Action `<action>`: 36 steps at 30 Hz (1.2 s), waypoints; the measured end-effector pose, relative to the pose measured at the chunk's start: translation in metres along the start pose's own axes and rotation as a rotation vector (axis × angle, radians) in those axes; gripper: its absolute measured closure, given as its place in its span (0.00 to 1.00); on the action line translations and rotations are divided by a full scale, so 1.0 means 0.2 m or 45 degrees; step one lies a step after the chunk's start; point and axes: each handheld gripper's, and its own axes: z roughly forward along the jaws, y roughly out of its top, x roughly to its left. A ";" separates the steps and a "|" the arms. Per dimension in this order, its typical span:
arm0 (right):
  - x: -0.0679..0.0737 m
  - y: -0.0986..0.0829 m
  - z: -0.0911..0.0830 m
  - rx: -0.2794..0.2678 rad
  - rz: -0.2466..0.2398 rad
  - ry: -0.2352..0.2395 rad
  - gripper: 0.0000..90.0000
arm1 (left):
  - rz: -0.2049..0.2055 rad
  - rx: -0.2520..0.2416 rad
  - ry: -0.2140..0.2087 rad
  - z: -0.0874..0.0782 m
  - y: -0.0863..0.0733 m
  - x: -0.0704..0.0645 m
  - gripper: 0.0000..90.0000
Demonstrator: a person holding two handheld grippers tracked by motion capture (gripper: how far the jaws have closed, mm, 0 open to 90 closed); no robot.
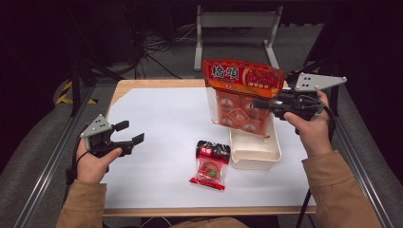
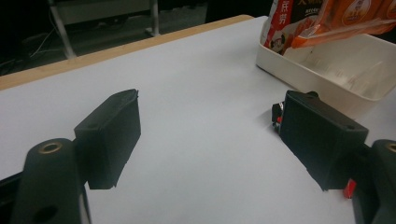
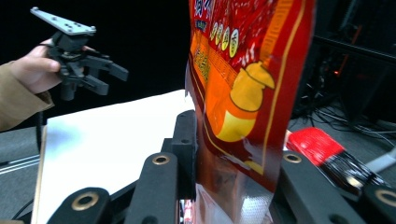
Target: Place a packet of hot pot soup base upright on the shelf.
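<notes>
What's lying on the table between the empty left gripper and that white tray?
Only a small red-and-black snack packet, just short of the white tray; from the left gripper, bare white tabletop, per the high view.

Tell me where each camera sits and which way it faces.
High view: above the person's side, looking forward and down on the table; forearms and both hands show.
Left gripper view: rides the left tool, looking between its open jaws toward the white tray.
Right gripper view: rides the right tool, shut on the orange bag.
Shared: the bag is seen in all three views.

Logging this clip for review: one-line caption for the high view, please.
Right gripper holds a large orange snack bag upright over a white tray; left gripper open, small red packet on the table.
</notes>
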 end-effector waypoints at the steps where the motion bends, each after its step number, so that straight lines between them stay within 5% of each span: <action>1: -0.01 0.00 -0.01 -0.001 0.003 -0.011 0.79 | -0.002 0.000 -0.001 0.00 0.00 0.00 0.24; 22: -0.08 -0.19 -0.14 -0.068 0.112 -0.166 0.79 | -0.010 0.012 -0.003 0.01 -0.01 0.01 0.23; 36: -0.05 -0.25 -0.13 -0.146 0.175 -0.219 0.79 | -0.010 0.016 -0.004 0.01 -0.02 0.01 0.23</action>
